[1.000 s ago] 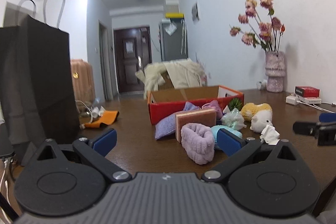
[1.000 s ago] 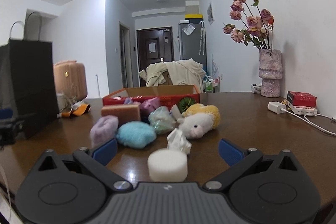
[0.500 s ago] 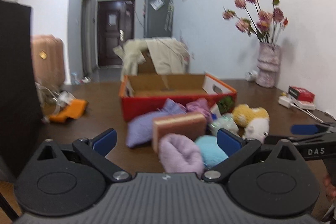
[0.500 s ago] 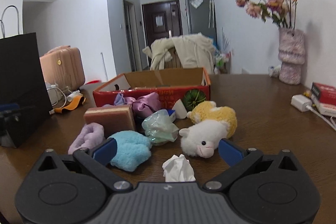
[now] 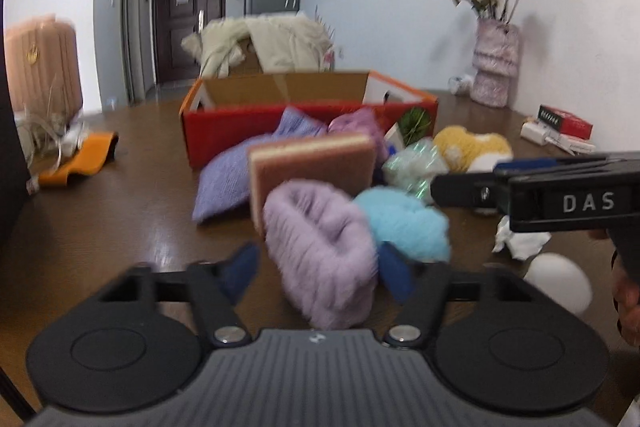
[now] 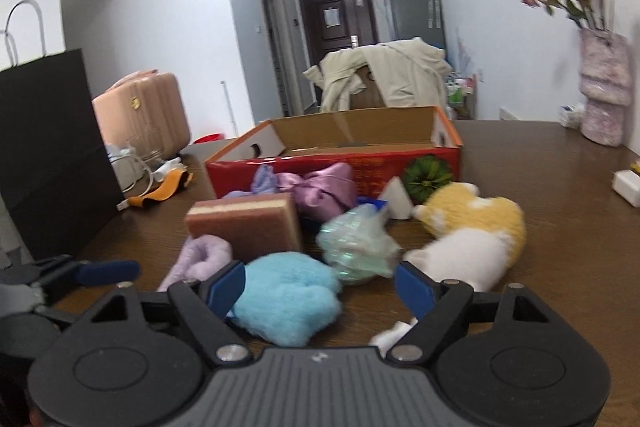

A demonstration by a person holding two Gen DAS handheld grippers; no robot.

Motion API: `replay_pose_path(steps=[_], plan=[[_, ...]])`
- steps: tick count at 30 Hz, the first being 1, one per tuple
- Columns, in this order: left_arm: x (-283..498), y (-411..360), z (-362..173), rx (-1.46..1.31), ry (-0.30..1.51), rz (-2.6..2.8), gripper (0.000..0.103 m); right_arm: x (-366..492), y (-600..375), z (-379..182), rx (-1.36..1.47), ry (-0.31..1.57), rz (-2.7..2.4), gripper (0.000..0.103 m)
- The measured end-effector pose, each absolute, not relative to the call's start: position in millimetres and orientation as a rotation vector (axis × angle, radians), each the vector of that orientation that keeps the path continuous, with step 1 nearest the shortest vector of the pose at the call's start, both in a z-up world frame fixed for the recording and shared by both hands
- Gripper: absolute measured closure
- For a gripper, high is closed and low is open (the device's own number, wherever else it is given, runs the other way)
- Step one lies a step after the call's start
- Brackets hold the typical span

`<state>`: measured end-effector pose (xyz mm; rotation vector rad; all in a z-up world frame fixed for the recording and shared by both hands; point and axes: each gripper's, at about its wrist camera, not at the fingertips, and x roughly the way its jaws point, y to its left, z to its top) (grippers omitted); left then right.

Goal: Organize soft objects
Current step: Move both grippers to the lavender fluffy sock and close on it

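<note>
Presently catalogued, brown wooden desk (image 6: 560,267), lower half of both frames:

Left hand-held gripper (image 5: 316,267): jaws just been closing, part-way open, straddling fluffy lilac knitted band (image 5: 320,251) at lower centre; right pad touching or nearly so, left pad seemingly apart, blur forbidding certainty. Not yet held, by judgement.

Right hand-held gripper (image 6: 320,287): jaws likewise just been closing, wide apart, fluffy sky-blue puff (image 6: 288,295) lying between them at lower centre; left pad just beside it, right pad clear. Nothing gripped.

Open red cardboard box with brown interior (image 6: 360,135): mid-frame, behind the heap, apparently empty; judged the destination, hence soft items piled against its front wall.

Pink layered rectangular sponge (image 6: 244,227): upright on edge, behind band and puff.

Yellow-and-white plush animal (image 6: 472,235): right of centre, lying on its side.

Crumpled pale-green film wad (image 6: 356,243): between puff and plush.

Each tool aligned on its own item, presumably for paired pickup.
</note>
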<state>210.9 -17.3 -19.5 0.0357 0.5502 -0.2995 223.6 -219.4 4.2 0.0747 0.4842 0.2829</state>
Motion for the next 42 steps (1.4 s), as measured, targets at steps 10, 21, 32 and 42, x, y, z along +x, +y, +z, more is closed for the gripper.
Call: replay_pose_path(steps=[10, 21, 32, 42], plan=[[178.5, 11.0, 2.8, -0.045, 0.417, -0.485, 0.08, 219.4, -190.8, 6.8, 0.019, 0.455, 0.289, 0.029], [199.8, 39.7, -18.7, -0.213, 0.648, -0.535, 0.064, 183.4, -216.2, 4.5, 0.068, 0.436, 0.217, 0.029], [178.3, 56.9, -2.6, -0.191, 0.573, -0.37, 0.05, 209.6, -176.2, -12.9, 0.03, 0.536, 0.387, 0.065], [183.0, 67.1, -19.5, -0.304, 0.639, -0.275, 0.075, 190.6, -173.5, -22.7, 0.152, 0.629, 0.419, 0.087]])
